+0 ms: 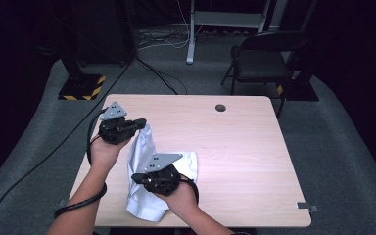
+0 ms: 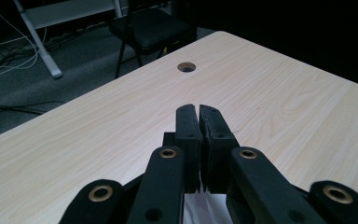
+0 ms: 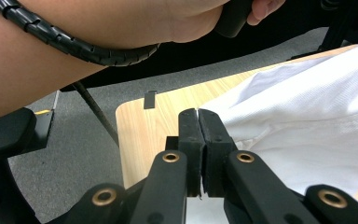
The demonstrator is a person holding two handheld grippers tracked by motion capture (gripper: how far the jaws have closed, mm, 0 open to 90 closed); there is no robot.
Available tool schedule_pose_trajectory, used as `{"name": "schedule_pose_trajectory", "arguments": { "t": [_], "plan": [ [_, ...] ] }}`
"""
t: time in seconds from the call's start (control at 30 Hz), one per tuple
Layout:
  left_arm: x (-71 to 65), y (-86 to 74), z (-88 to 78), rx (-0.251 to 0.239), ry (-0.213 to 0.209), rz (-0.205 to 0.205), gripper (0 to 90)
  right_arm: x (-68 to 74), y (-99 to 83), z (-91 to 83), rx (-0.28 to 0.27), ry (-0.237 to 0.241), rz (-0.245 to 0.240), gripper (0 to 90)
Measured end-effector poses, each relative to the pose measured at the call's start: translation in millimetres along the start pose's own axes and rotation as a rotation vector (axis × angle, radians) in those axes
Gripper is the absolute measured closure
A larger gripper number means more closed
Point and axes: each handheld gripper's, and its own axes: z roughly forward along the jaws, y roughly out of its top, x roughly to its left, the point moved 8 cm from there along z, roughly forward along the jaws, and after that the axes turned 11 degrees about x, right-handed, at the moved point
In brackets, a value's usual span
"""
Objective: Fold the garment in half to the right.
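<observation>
On the pale wooden worktop [image 1: 235, 142], a white garment [image 1: 144, 188] lies bunched between the two tongs. The left tongs [image 1: 138, 124] pinch its upper end, lifting a fold; the right tongs [image 1: 138, 178] seem clamped on its lower left edge, though shadow blurs the contact.

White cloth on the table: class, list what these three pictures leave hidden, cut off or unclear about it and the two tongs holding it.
- High view: the white cloth is partly covered by the right tongs and hand; what garment it is stays unclear.
- High view: the left tongs tips are too small to show the pinch.
- Left gripper view: the cloth is cut off by the bottom edge behind the shut jaws.
- Right gripper view: the cloth runs off the right edge.
</observation>
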Motion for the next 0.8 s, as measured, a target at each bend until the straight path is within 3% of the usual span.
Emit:
{"name": "schedule_pose_trajectory", "arguments": {
  "t": [0.47,0.8],
  "plan": [
    [-11.5,3.5,18.0,0.025,-0.018,0.013,86.5,-9.0,-20.6,-17.0,0.007,-0.020,0.026,88.6],
    [-23.7,6.0,38.6,0.056,-0.043,0.027,86.5,-19.6,-41.2,-28.4,0.018,-0.023,0.075,88.6]
  ]
}}
